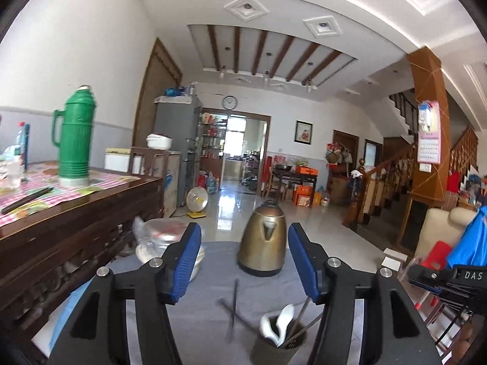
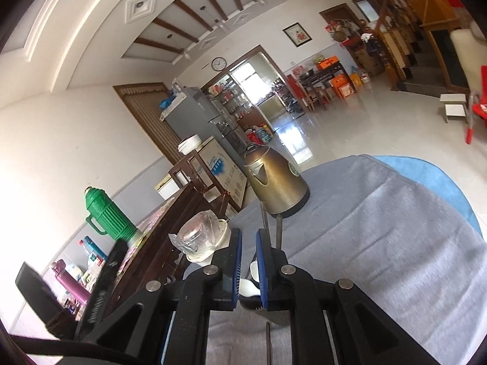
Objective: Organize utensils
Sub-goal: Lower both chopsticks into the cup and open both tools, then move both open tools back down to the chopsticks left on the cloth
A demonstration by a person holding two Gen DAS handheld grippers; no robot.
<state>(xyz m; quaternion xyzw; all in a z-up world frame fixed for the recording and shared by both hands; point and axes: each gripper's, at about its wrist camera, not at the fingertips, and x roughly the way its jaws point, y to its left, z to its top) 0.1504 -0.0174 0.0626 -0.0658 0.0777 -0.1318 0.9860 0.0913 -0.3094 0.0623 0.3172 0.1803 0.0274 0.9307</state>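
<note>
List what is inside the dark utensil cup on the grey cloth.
The dark utensil cup holds white spoons and dark chopsticks. Their lower ends and the cup's bottom are hidden.

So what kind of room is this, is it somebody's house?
Most likely the living and dining room of a home. There's a fridge by the wall, a wooden staircase going up, and a kettle on a cloth-covered table.

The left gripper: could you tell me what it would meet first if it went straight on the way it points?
Probably the brass kettle, which stands between the open jaws of the left gripper on the grey cloth. Depth is hard to judge, and the loose chopsticks lie lower.
</note>
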